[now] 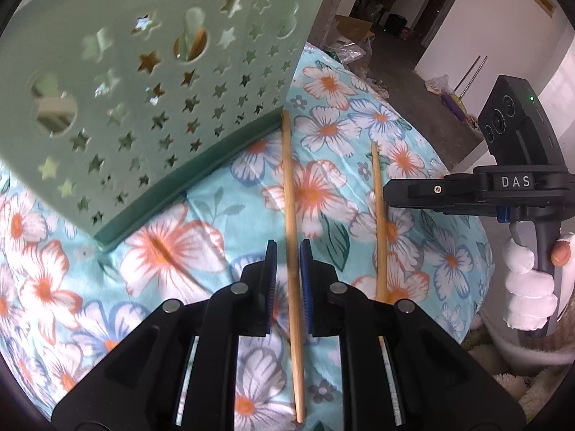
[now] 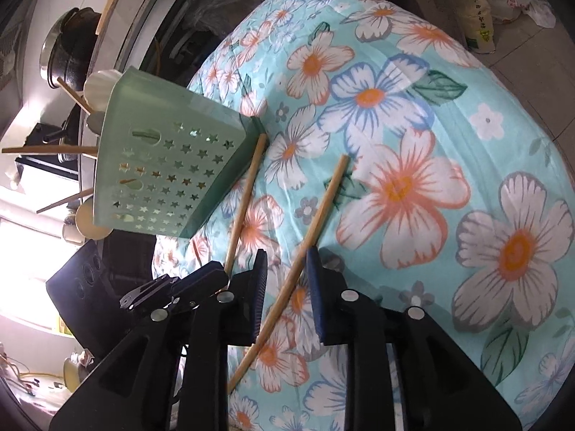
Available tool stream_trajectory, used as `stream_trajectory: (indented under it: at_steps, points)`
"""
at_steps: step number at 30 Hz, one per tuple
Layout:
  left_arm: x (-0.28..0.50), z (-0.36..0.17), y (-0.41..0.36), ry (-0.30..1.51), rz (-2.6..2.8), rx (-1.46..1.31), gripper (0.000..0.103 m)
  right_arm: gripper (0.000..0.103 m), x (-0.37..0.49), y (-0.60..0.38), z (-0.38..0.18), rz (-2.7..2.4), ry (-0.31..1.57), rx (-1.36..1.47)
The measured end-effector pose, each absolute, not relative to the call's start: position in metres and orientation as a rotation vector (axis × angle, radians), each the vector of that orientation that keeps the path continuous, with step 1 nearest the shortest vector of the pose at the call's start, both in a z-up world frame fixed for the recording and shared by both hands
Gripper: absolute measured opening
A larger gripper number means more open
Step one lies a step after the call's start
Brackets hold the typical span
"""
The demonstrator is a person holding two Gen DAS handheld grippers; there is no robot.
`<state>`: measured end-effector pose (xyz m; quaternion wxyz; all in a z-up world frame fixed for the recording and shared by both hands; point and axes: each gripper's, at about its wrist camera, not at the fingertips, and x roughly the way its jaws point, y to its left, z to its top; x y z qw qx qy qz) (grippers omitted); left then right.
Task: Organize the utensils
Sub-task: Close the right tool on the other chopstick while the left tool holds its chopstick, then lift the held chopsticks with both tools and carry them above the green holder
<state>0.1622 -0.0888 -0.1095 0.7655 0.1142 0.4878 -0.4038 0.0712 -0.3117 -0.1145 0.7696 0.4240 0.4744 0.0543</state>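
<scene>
Left wrist view: two bamboo chopsticks are seen lying on the floral desk cloth [image 1: 172, 262] just right of the green star-cut holder [image 1: 143, 107]; the nearer chopstick [image 1: 291, 237] has its tip touching the holder's base, the other chopstick [image 1: 379, 222] sits farther right. The left tongs [image 1: 288, 262] are parted with the nearer stick between them, apparently not pinched; the right tongs [image 2: 285, 273] are likewise slack around theirs. What could go wrong, probably: a round stick gets rolled sideways on the soft cloth if only one pad touches first; the light holder could be nudged or tipped by the stick's tip.
</scene>
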Motion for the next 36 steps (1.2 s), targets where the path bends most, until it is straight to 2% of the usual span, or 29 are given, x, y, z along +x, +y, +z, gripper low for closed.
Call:
stream_trajectory:
  at_steps: [12,15,19,22,36]
  points:
    - [0.191,-0.119,-0.129,1.048,-0.909,0.328,0.012,0.022,0.091,-0.322,-0.132,0.083,1.036,1.003]
    - [0.196,-0.119,-0.134,1.045,-0.912,0.327,0.012,0.019,0.092,-0.325,-0.136,0.083,1.026,1.036]
    - [0.201,-0.119,-0.140,1.036,-0.913,0.319,0.011,0.009,0.089,-0.331,-0.141,0.073,1.018,1.071]
    - [0.201,-0.118,-0.140,1.025,-0.907,0.325,0.007,0.009,0.086,-0.334,-0.143,0.078,1.008,1.098]
    - [0.176,-0.086,-0.130,0.969,-0.940,0.281,0.005,0.009,0.066,-0.339,-0.115,0.104,0.911,1.077]
